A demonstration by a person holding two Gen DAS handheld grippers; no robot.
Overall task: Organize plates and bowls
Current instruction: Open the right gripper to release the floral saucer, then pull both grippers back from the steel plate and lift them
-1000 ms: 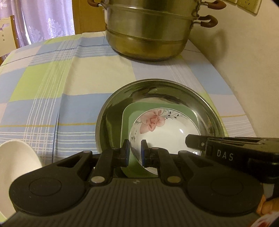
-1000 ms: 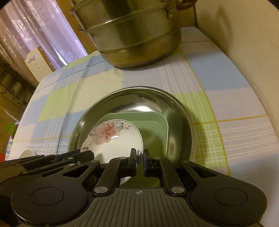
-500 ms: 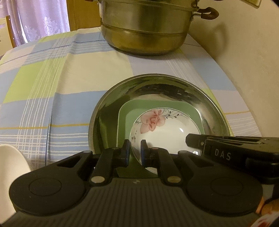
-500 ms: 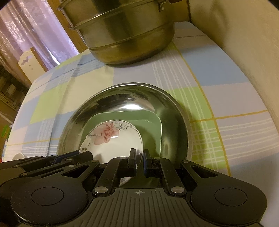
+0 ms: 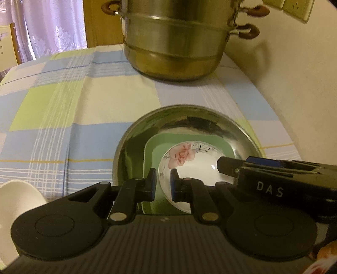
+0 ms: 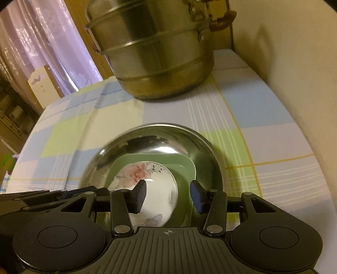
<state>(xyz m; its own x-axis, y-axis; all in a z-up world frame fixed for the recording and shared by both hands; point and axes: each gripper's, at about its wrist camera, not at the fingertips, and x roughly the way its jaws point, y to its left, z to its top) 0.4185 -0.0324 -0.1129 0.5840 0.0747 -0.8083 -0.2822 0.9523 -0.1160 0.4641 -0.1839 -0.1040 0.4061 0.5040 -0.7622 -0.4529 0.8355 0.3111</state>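
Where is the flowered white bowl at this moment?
The flowered white bowl sits on the green square plate inside the steel basin, just ahead of both grippers, in front of the steamer pot.

Both wrists close, downward, sharing steel basin (image 5: 242,128)

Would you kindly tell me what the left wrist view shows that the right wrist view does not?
Only the left wrist view shows a white bowl at its left edge and a wall socket. Only the right wrist view shows the right gripper, jaws opening around the floral bowl's rim. Both show the floral bowl on the green plate inside the steel basin, and the steamer pot.
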